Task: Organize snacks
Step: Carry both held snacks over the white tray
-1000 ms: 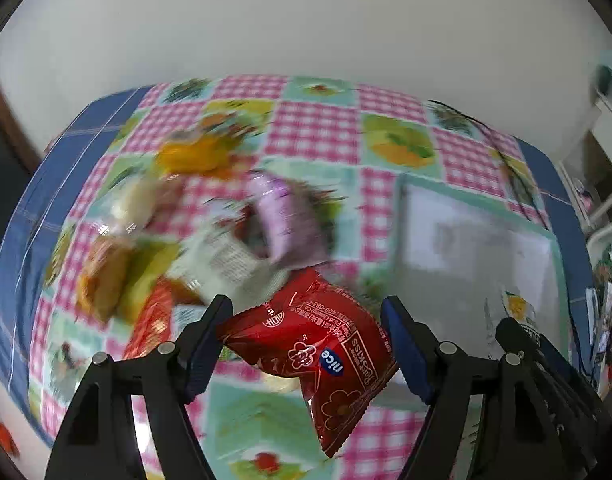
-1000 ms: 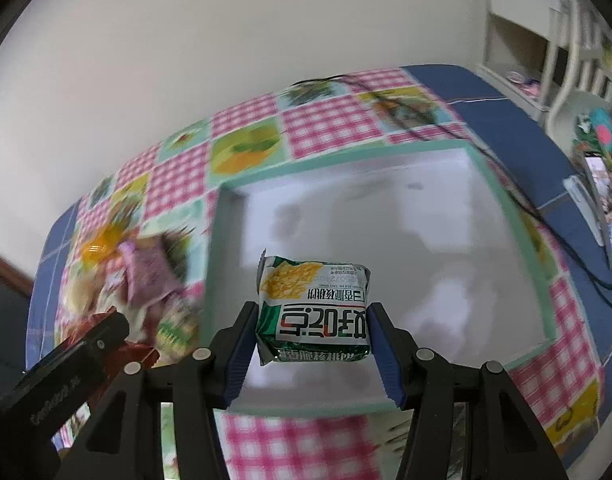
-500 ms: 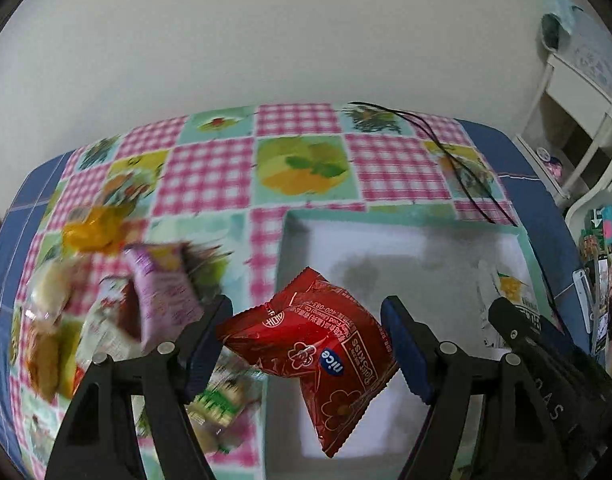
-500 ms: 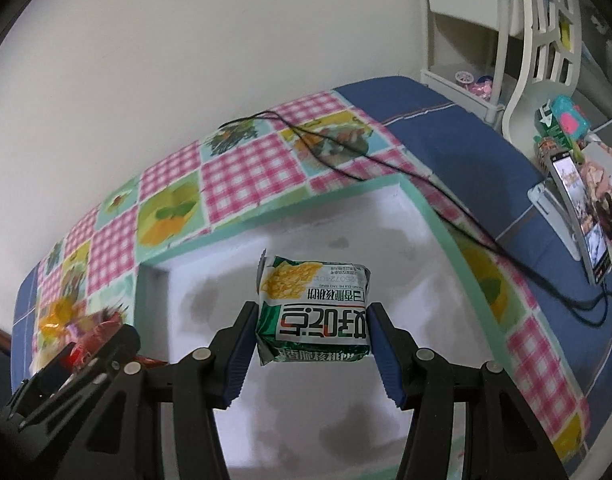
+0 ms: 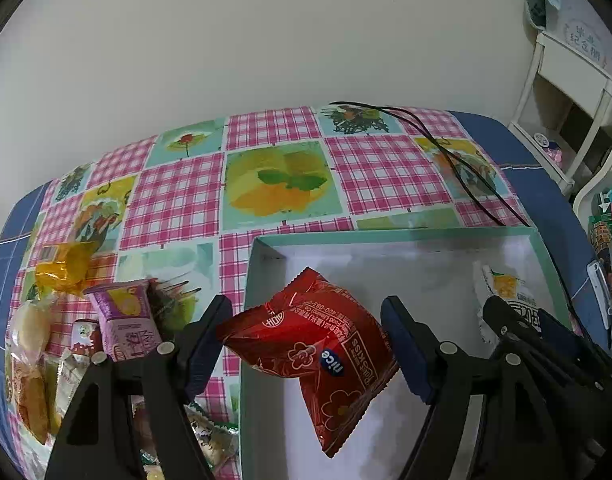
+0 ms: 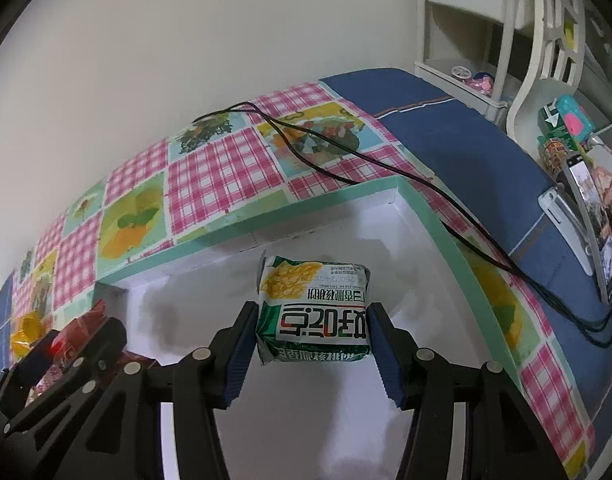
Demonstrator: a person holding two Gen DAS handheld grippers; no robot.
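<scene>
My left gripper (image 5: 306,320) is shut on a red snack packet (image 5: 318,356), which hangs above the left part of a shallow box with a teal rim (image 5: 386,236) and a white floor. My right gripper (image 6: 314,320) is shut on a green and white snack packet (image 6: 314,308), held over the box's far right corner (image 6: 402,188). In the left wrist view the right gripper (image 5: 518,320) shows at the right with its packet (image 5: 506,288). The right wrist view shows the left gripper (image 6: 65,344) at the lower left with the red packet (image 6: 81,320).
Several loose snacks lie left of the box, among them a purple packet (image 5: 123,320) and a yellow wrapper (image 5: 65,268). A black cable (image 6: 346,152) crosses the checked tablecloth behind the box. A phone on a stand (image 6: 586,216) and a white shelf (image 6: 458,40) stand to the right.
Both grippers have swung right and a little down, from beside the snack pile to over the box. Each still holds its packet.
</scene>
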